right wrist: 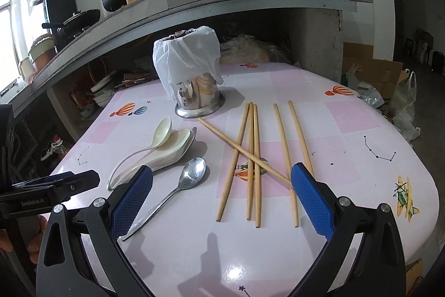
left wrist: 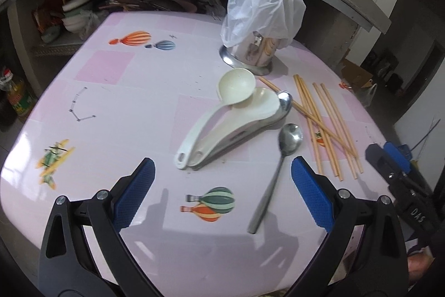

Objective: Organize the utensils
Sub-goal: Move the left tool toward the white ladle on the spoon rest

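steel holder (right wrist: 200, 99), top wrapped in a plastic bag (right wrist: 186, 60), contents hidden; both claws gape wide, empty.

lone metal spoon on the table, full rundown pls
The metal spoon is shiny, steel-looking, with an oval bowl facing up and a slim handle running toward the camera. It lies flat on the pink patterned table, between the stacked white spoons and the chopsticks, touching neither. No gripper holds it.

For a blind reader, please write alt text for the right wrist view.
The open right gripper hovers over six wooden chopsticks lying loose on a pink table. A metal spoon, stacked pale spoons and a plastic-covered holder lie beyond.
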Action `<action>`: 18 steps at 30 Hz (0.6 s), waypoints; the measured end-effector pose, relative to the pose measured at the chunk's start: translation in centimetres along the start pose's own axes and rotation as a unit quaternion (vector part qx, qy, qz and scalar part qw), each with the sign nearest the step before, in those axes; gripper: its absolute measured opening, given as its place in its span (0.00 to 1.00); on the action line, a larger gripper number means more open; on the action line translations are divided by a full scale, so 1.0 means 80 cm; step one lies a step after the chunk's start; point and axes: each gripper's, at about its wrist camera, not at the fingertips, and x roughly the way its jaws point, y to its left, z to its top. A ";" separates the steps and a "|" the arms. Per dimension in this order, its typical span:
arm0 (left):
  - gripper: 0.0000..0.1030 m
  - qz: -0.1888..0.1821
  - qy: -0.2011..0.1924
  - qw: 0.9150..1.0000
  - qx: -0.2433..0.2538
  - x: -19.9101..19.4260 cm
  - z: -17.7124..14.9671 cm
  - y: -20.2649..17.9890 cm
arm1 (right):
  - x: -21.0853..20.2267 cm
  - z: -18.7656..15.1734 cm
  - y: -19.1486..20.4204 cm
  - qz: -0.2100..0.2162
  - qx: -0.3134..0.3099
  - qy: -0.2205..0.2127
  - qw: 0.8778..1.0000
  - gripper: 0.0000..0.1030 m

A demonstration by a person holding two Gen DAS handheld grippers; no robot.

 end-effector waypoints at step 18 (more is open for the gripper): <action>0.92 -0.024 0.014 0.999 -0.047 0.021 0.007 0.005 | 0.016 0.001 -0.012 0.007 0.001 0.001 1.000 0.94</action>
